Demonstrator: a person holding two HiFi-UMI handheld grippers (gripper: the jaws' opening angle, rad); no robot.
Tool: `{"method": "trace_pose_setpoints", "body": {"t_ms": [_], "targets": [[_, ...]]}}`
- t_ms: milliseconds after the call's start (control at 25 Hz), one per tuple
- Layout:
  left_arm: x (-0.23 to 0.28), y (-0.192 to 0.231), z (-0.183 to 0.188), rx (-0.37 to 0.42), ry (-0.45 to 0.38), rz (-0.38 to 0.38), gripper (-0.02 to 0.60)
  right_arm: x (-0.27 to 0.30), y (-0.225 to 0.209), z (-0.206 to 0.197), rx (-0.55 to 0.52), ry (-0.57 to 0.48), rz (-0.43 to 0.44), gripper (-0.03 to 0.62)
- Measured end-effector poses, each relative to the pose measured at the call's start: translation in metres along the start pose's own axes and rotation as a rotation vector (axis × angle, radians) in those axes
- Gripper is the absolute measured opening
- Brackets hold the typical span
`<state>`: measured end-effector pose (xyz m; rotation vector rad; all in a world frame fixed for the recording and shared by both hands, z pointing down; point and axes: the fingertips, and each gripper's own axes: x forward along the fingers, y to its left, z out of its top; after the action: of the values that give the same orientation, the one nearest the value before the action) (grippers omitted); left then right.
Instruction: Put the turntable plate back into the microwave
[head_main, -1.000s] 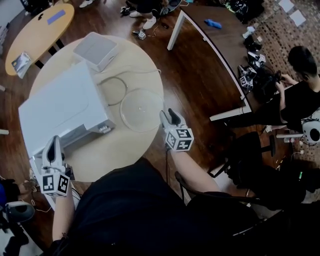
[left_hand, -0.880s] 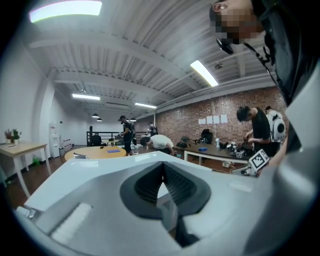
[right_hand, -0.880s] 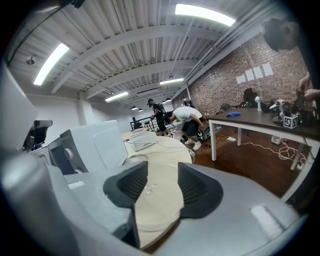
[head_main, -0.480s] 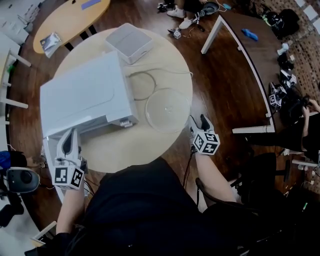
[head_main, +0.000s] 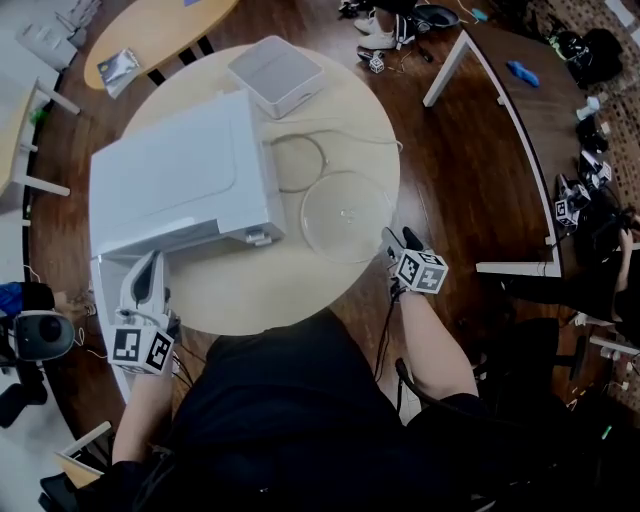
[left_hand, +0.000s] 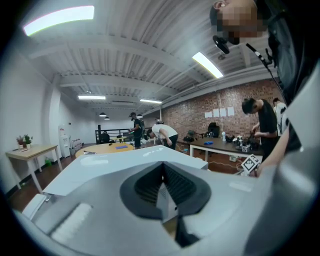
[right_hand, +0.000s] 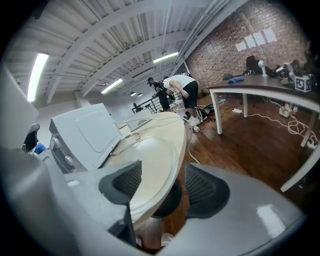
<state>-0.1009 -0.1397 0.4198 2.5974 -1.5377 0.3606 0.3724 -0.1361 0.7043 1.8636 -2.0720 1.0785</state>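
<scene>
Right gripper (head_main: 402, 240) hovers at the round table's (head_main: 260, 290) rim at about 4 o'clock in the head view. Its jaws stand wide apart and have just been opening. In the right gripper view the table (right_hand: 170, 125) edge runs between the two pads of the right gripper (right_hand: 160, 187), and neither pad presses on it.

At 10 o'clock from its fingertips, just beside them, the clear glass turntable plate (head_main: 345, 215) lies flat on the tabletop, outside the oven. The same plate (right_hand: 150, 147) shows as a shallow glassy disc straight ahead of the jaws.

At 11 o'clock from the plate lies a thin roller ring (head_main: 298, 163), with a pale cable curving past it. At 9 o'clock from the plate stands the white microwave (head_main: 185, 175), which the right gripper view shows at the left (right_hand: 82, 132). A small white box (head_main: 277, 75) sits near the table's 12 o'clock edge.

The left gripper (head_main: 148, 265), at 7 o'clock of the table, points toward the microwave's front. Its pads (left_hand: 162, 182) are closed on a thin pale panel edge. The head view places it on the microwave door (head_main: 105, 310), which is swung open.
</scene>
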Motion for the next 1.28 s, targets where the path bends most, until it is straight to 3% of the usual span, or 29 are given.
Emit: {"method": "trace_pose_setpoints", "body": {"t_ms": [520, 720, 1280], "targets": [[0.013, -0.013, 0.004, 0.006, 0.02, -0.021, 0.006, 0.027, -0.005, -0.014, 0.071, 0.065, 0.026, 0.267], [0.011, -0.006, 0.001, 0.002, 0.038, -0.003, 0.006, 0.04, -0.006, -0.016, 0.164, 0.061, 0.033, 0.267], [0.023, -0.014, 0.007, 0.0, 0.042, -0.029, 0.006, 0.047, -0.006, -0.022, 0.17, 0.099, 0.075, 0.257]]}}
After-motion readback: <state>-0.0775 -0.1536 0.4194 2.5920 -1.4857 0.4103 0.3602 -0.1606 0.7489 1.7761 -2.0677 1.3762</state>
